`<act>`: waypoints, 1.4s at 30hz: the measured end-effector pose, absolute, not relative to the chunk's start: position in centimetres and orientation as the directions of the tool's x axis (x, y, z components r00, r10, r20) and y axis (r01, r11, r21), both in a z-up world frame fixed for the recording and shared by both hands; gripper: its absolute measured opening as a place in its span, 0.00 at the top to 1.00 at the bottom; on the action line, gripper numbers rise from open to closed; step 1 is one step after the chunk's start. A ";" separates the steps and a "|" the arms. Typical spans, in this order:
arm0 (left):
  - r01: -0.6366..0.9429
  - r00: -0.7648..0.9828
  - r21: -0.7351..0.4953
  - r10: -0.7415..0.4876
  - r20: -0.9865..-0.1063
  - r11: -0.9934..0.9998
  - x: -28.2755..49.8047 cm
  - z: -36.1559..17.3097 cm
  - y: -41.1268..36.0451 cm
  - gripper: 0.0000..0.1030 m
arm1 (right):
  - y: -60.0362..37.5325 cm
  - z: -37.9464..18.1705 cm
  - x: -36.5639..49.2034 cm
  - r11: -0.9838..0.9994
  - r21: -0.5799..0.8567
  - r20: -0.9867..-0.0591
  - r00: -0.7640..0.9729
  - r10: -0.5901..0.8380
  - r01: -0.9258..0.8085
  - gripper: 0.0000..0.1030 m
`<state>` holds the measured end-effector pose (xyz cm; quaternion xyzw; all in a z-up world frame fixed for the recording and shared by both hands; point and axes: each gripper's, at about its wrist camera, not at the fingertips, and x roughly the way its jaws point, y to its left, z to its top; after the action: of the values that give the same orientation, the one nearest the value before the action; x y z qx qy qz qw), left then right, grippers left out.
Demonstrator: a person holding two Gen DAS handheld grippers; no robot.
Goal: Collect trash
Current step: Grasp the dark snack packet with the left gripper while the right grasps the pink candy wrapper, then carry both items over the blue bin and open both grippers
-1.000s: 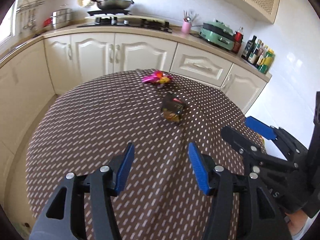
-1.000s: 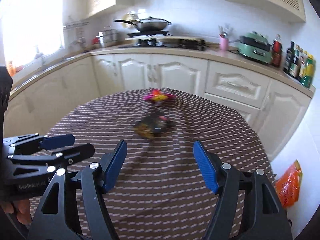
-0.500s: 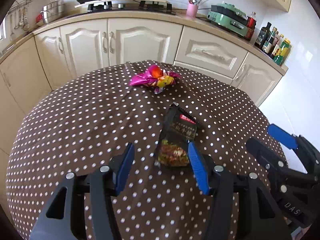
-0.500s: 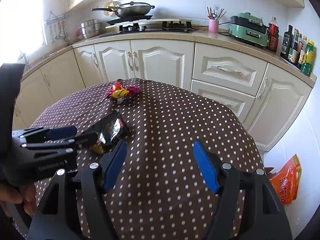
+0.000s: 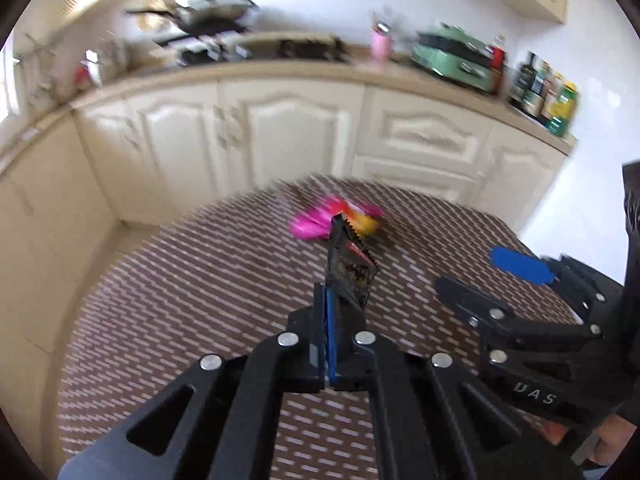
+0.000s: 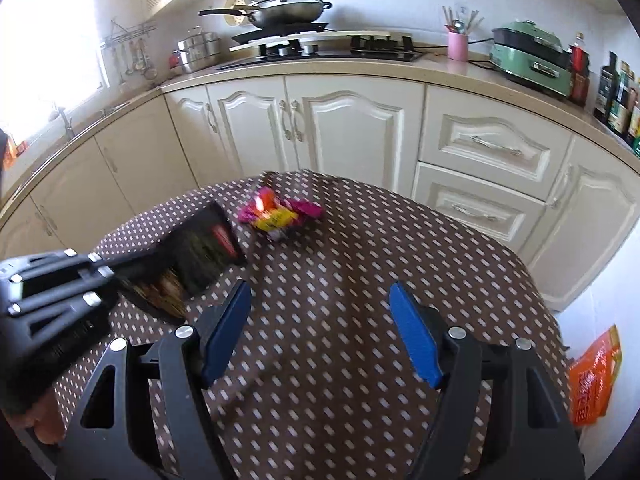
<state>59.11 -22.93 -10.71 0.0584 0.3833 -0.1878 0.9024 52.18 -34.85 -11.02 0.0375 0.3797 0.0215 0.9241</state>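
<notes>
My left gripper (image 5: 334, 300) is shut on a black snack wrapper (image 5: 350, 268) and holds it up off the table; in the right wrist view the wrapper (image 6: 200, 256) hangs from that gripper (image 6: 120, 272) at the left. A pink and yellow wrapper (image 5: 336, 220) lies on the far part of the round brown dotted table (image 5: 180, 300), also in the right wrist view (image 6: 280, 214). My right gripper (image 6: 320, 332) is open and empty above the table (image 6: 360, 260), to the right of the left one (image 5: 480, 280).
Cream kitchen cabinets (image 6: 340, 136) and a counter with a stove, a pan (image 6: 280, 10) and a green appliance (image 6: 532, 56) curve behind the table. An orange bag (image 6: 592, 376) lies on the floor at the right, past the table edge.
My left gripper has closed on the black wrapper and lifted it off the table. The left view has tilted up. My right gripper has stayed open.
</notes>
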 end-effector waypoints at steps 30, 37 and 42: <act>0.145 0.734 -0.052 -0.143 -0.664 0.988 55.0 -8.8 -5.3 0.99 | -23.3 -7.7 53.1 0.963 0.067 -0.677 0.696 0.237 -0.263 0.70; 0.065 0.753 -0.062 -0.090 -0.652 0.996 45.9 -8.1 3.6 0.99 | -12.8 -6.1 45.0 0.868 0.156 -0.643 0.619 0.451 -0.471 0.70; -0.032 0.744 -0.052 -0.011 -0.668 0.998 38.9 -9.0 11.1 0.99 | -4.3 -6.6 40.1 0.789 0.200 -0.631 0.540 0.557 -0.581 0.70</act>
<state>38.88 11.06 -9.02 -0.0303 0.3576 0.0057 0.9334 40.13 -4.34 -6.57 -0.0165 0.3534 0.3242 0.8773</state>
